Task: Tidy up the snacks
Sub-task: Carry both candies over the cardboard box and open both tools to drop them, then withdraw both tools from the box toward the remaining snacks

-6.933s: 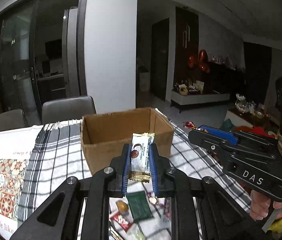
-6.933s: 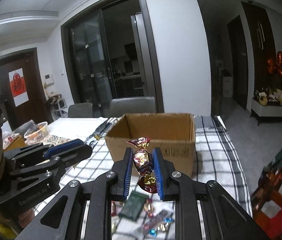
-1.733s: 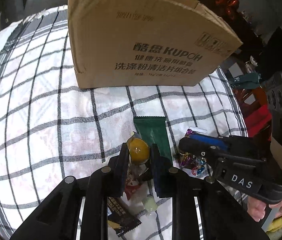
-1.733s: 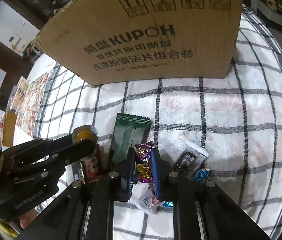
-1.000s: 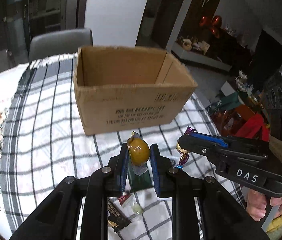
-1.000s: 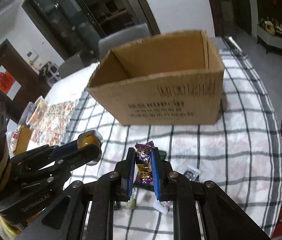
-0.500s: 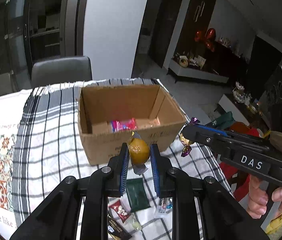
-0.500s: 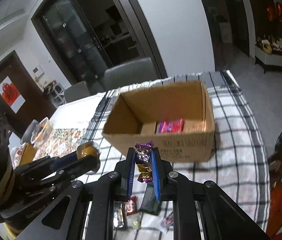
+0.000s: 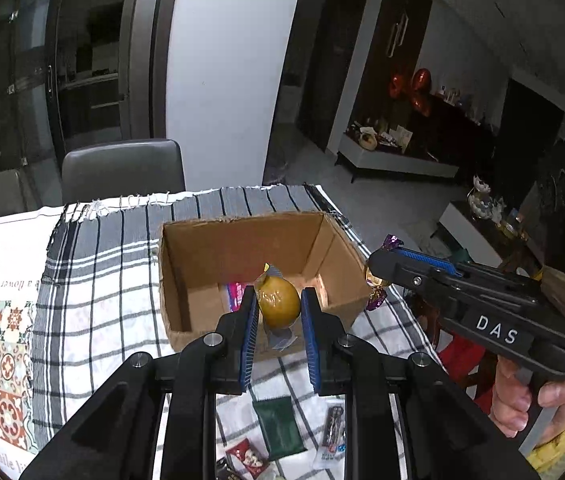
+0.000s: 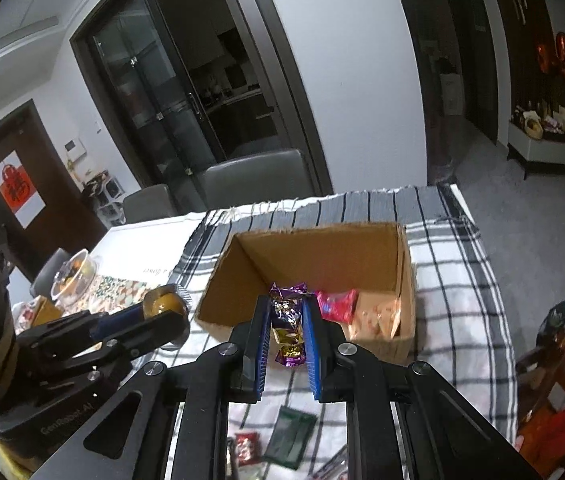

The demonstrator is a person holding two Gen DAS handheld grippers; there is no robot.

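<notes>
An open cardboard box (image 9: 186,280) stands on the checked tablecloth; it also shows in the right wrist view (image 10: 322,256). A pink packet (image 10: 336,305) and a beige packet (image 10: 376,314) lie inside. My left gripper (image 9: 278,306) is shut on a round yellow candy (image 9: 279,298), held above the box's near wall. My right gripper (image 10: 287,326) is shut on a purple-and-gold wrapped candy (image 10: 287,320), above the box's near edge. Each gripper shows in the other's view: the right gripper (image 9: 378,276) and the left gripper (image 10: 166,308).
Loose snacks lie on the cloth near me: a dark green packet (image 9: 278,426), a red packet (image 9: 248,456), a small sachet (image 9: 332,434). Grey chairs (image 9: 122,172) stand behind the table. A glass bowl (image 10: 74,274) sits at the far left.
Both grippers have risen from the snack pile with their candies and moved forward over the box. The box's inside has come into view.
</notes>
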